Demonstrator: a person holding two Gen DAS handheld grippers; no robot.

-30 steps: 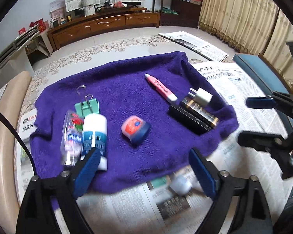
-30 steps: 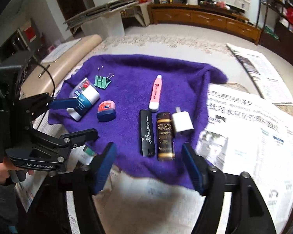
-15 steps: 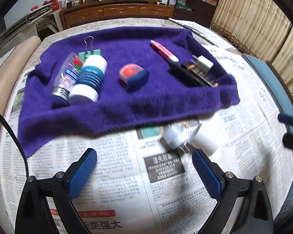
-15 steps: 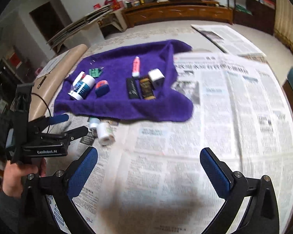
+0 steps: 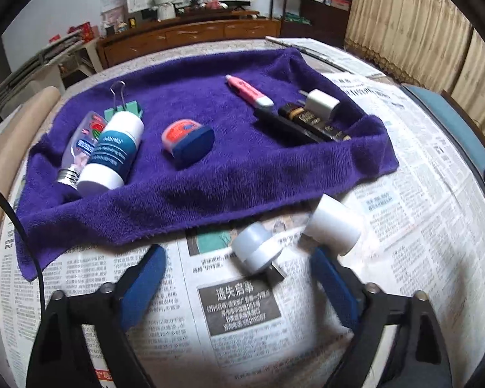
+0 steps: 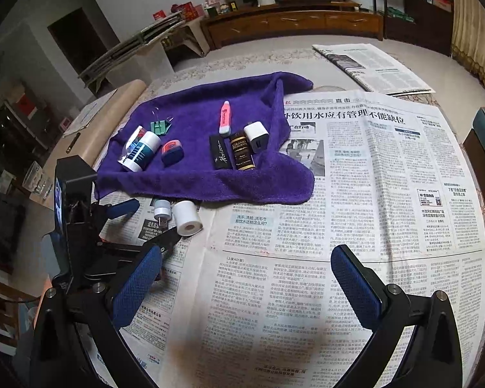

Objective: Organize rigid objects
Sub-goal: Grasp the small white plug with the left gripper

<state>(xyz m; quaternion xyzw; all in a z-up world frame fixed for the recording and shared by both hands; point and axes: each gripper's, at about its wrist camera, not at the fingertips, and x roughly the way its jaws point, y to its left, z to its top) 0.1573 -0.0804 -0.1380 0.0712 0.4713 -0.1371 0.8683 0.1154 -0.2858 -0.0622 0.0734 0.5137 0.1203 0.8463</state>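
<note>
Left wrist view
Left gripper [image 5: 237,270]: jaws closing, not yet gripping; nothing pressed by the pads.
Small white plug [image 5: 258,251]: on the newspaper [image 5: 242,310], between the two blue fingers [image 5: 142,286], nearer the right one; its metal connector points toward the camera.
White cylinder [image 5: 334,228]: just beyond the right fingertip, lying on its side, long axis running up-left to down-right, flat end facing the right finger.
Purple towel [image 5: 210,181]: ahead of the fingertips, carrying the remaining items.
White-and-teal bottle [image 5: 113,152]: far left on the towel, long axis pointing away from the fingers.

Right wrist view
Right gripper [image 6: 242,281]: fingers spread wide, empty, above bare newspaper.
Left gripper [image 6: 145,223]: left of the right gripper's fingers, its tips on either side of the small white plug [image 6: 162,210].
White cylinder [image 6: 187,218]: touching the plug's right side, open end facing the camera.
Black case [image 6: 220,152]: on the towel beyond the fingers, long axis pointing away.
</note>
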